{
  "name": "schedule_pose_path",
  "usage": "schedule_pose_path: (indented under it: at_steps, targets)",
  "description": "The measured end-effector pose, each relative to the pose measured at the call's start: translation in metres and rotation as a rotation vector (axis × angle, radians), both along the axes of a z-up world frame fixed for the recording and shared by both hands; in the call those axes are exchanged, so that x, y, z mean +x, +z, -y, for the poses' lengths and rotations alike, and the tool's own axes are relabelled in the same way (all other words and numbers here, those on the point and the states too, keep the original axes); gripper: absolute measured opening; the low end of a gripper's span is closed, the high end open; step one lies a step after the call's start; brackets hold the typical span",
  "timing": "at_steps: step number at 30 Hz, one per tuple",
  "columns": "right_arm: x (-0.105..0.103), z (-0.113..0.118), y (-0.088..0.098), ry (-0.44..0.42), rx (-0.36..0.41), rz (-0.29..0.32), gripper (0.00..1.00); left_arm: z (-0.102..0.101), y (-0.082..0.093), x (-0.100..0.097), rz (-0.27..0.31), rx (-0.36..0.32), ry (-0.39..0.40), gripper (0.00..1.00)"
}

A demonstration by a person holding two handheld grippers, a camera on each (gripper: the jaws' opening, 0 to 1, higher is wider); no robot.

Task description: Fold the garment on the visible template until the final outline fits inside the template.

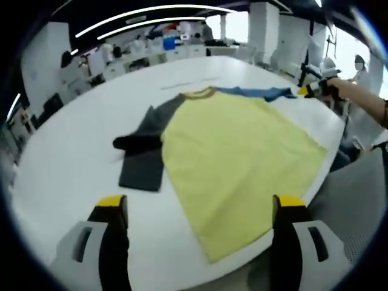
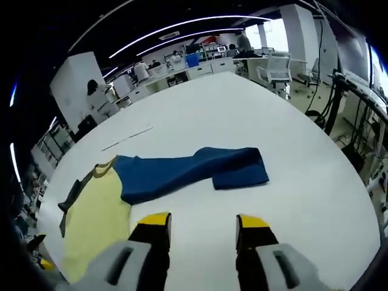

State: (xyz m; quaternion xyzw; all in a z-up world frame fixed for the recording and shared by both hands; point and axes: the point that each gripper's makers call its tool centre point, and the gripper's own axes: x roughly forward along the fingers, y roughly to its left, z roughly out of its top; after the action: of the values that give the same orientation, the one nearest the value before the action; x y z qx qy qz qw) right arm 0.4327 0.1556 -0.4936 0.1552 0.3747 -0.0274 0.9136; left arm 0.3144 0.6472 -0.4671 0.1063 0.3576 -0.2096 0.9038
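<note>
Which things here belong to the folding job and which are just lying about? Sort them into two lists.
Job:
- garment, yellow body, dark grey sleeve, blue sleeve
- white table
- left hand-held gripper, open
- right hand-held gripper, open

Lying about:
- office chair
- cluttered benches

My white table (image 1: 73,157) carries a shirt (image 1: 236,151) spread flat at frame centre, yellow body, grey sleeve (image 1: 145,151) left, blue sleeve (image 2: 194,171).
</note>
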Motion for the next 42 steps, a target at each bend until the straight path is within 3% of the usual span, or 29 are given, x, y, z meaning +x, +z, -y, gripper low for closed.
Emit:
schedule_pose_path:
  at_steps: [4,8,20,28,32,36,39,42]
  targets:
    - [0.010,0.006,-0.005,-0.075,0.021,-0.006,0.35,0.002,0.001,0.005,0.017,0.007,-0.011,0.96]
    - [0.021,0.011,-0.012,-0.146,0.038,-0.017,0.35,0.001,-0.006,0.008,-0.001,0.025,-0.006,0.94]
    - [0.043,0.023,-0.034,-0.265,-0.015,-0.089,0.30,-0.007,-0.017,0.007,-0.039,0.029,0.045,0.88]
    - [0.044,0.033,-0.034,-0.248,-0.116,-0.106,0.21,-0.014,-0.019,0.006,-0.048,0.038,0.066,0.84]
    - [0.041,0.040,-0.036,-0.179,-0.220,-0.134,0.12,-0.015,-0.021,0.006,-0.055,0.036,0.069,0.83]
    - [0.042,0.038,-0.036,-0.177,-0.198,-0.122,0.09,-0.015,-0.023,0.005,-0.068,0.030,0.073,0.80]
    - [0.044,0.035,-0.037,-0.158,-0.178,-0.116,0.00,-0.013,-0.023,0.005,-0.065,0.027,0.072,0.81]
    - [0.045,0.032,-0.036,-0.133,-0.174,-0.118,0.00,-0.012,-0.022,0.005,-0.061,0.036,0.063,0.81]
